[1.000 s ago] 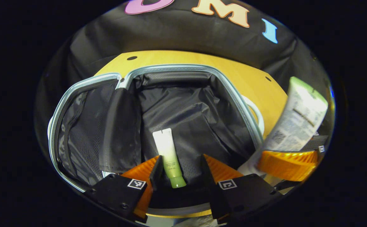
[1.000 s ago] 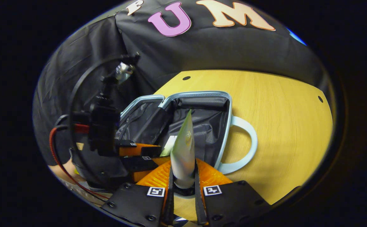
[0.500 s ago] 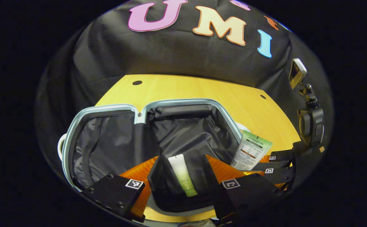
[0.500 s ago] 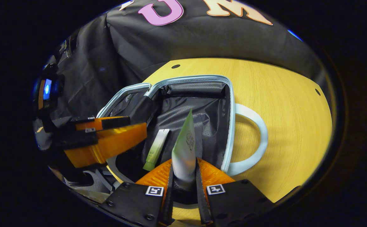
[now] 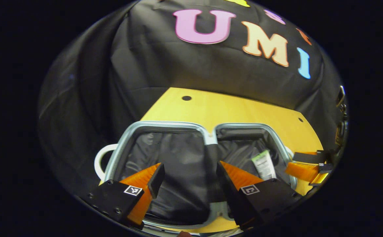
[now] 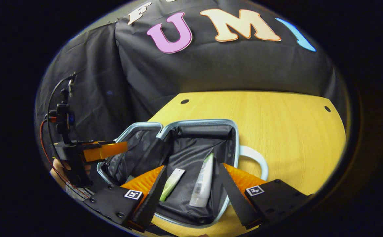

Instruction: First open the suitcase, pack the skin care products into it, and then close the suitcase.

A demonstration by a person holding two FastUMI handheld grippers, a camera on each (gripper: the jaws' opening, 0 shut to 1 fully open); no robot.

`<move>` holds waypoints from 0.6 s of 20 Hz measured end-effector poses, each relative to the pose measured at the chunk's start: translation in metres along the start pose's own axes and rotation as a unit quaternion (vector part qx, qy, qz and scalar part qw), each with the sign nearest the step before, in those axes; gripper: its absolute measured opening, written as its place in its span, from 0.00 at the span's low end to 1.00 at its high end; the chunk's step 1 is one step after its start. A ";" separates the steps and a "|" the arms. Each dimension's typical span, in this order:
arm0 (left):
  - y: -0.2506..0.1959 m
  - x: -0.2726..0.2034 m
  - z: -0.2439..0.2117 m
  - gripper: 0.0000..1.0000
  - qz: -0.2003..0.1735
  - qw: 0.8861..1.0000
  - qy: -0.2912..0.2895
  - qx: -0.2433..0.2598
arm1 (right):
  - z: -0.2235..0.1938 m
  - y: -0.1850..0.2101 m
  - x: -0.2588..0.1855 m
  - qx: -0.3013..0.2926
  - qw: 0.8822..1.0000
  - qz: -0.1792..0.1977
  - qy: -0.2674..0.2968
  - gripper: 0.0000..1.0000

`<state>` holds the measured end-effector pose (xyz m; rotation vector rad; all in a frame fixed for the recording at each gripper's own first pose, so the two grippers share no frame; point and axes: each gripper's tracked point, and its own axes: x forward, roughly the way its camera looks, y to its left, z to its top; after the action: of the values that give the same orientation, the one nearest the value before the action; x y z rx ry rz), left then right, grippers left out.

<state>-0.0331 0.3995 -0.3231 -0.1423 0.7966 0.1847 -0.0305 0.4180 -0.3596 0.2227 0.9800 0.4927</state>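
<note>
While the suitcase (image 6: 230,144) lies open flat on the yellow worktop (image 6: 286,131), both halves face up with their dark lining exposed: the lid half on the left, the packing half on the right, joined at a central hinge that runs near to far. A pale carry handle (image 6: 257,161) projects from the right edge of the packing half; in the left gripper view a matching handle (image 5: 100,161) shows at the lid half's left edge.

Inside the packing half lie two skin care products. The larger white tube (image 6: 203,184) rests lengthwise, cap end near, crimped end far. The smaller green-tipped tube (image 6: 172,184) lies just beside it to the left, roughly parallel, its green cap nearer.

The right claw (image 6: 191,194) stands open and empty above the near end of the packing half, both tubes lying between its fingers in that view. The left claw (image 5: 189,179) is likewise open and empty, hovering over the hinge and the lid half.

Judgement: packing appears complete and closing is the outstanding step. That move turns on the lid half, which lies directly below and left of the left claw; the left hand is the nearer. The lid must swing rightward about the hinge axis, so the right claw should clear the packing half first.
</note>
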 end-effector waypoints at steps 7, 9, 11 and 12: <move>0.129 0.001 0.014 0.94 0.102 0.995 -0.002 -0.016 | 0.033 -0.018 -0.009 -0.016 0.998 -0.032 -0.045 0.98; 0.150 0.002 0.014 0.94 0.125 0.992 -0.002 -0.024 | 0.035 -0.024 -0.010 -0.009 0.998 -0.043 -0.050 0.98; 0.172 0.013 0.009 0.94 0.140 0.990 0.004 -0.034 | 0.036 -0.030 -0.012 -0.006 0.997 -0.055 -0.052 0.98; 0.181 0.018 0.004 0.94 0.144 0.989 0.010 -0.039 | 0.036 -0.031 -0.012 -0.007 0.997 -0.059 -0.053 0.98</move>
<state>-0.0575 0.5788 -0.3431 -0.1029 0.8280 0.4879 0.0036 0.3862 -0.3432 0.1759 0.8807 0.3760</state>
